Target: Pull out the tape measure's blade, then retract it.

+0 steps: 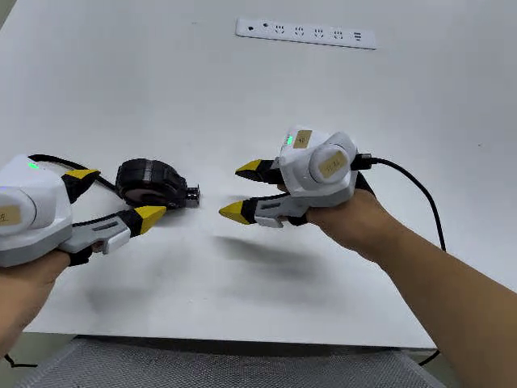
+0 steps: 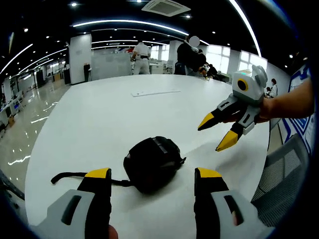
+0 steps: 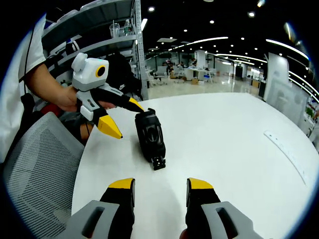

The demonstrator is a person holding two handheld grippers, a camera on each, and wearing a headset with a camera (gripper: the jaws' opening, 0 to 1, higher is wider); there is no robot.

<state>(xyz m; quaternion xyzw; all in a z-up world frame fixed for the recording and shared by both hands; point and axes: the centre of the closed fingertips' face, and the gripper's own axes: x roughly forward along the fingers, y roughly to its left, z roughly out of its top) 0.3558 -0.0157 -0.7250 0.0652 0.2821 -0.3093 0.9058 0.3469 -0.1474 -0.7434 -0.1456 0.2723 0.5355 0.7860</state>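
A black tape measure lies on the white table, its blade tip pointing right and its strap trailing left. My left gripper is open, its yellow-tipped jaws on either side of the case's left end without touching it. In the left gripper view the tape measure sits just beyond my left gripper. My right gripper is open and empty, a short way right of the blade tip. In the right gripper view the tape measure lies ahead of my right gripper.
A white power strip lies at the far side of the table. A black cable runs from the right gripper toward the table's near edge. A mesh chair seat is below the near edge. People stand far behind the table.
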